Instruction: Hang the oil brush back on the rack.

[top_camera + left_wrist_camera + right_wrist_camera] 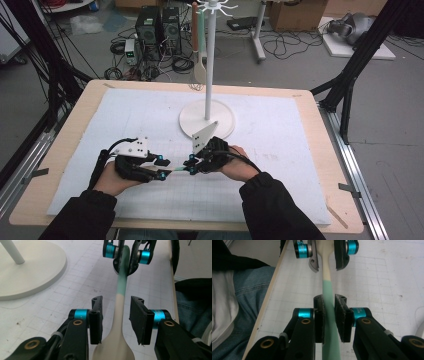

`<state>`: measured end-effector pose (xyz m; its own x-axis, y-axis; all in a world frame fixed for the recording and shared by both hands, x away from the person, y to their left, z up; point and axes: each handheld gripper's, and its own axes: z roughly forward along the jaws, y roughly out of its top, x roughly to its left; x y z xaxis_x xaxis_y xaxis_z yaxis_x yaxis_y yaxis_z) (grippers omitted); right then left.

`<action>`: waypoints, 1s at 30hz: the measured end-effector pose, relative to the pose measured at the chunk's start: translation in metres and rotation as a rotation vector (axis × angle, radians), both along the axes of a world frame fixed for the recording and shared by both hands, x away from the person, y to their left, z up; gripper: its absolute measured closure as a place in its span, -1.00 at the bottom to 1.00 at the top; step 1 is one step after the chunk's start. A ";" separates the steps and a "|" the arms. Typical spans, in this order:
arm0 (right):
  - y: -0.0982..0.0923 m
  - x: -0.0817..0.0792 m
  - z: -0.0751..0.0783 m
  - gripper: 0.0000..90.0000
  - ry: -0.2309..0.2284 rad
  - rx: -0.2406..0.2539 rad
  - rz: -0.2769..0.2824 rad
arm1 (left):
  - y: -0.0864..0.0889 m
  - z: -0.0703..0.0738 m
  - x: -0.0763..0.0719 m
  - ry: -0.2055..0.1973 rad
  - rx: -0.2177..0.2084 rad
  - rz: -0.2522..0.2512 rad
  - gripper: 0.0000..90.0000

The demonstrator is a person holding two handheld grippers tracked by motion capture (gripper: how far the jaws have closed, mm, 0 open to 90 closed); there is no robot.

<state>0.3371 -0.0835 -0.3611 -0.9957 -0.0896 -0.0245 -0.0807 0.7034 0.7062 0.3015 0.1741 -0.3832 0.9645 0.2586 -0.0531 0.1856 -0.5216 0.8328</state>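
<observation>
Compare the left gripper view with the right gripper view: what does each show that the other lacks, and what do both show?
Left gripper view alone: the white round stand base with its pole, and the spoon's cream bowl end between the left gripper's jaws, which stand off it on both sides. Right gripper view alone: the right gripper from behind, its pads clamped on the mint-green handle, and a blue-jeaned lap beyond the table edge. Both: the two-tone spoon bridging both grippers over the gridded white mat.
</observation>
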 end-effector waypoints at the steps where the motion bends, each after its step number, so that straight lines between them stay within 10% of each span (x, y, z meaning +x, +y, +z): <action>1: 0.000 -0.001 0.000 0.76 0.002 -0.001 -0.002 | 0.000 0.000 0.000 0.007 0.002 -0.005 0.44; 30: -0.006 0.003 -0.010 0.50 0.074 0.039 -0.021 | 0.003 -0.003 -0.001 0.031 0.027 -0.060 0.81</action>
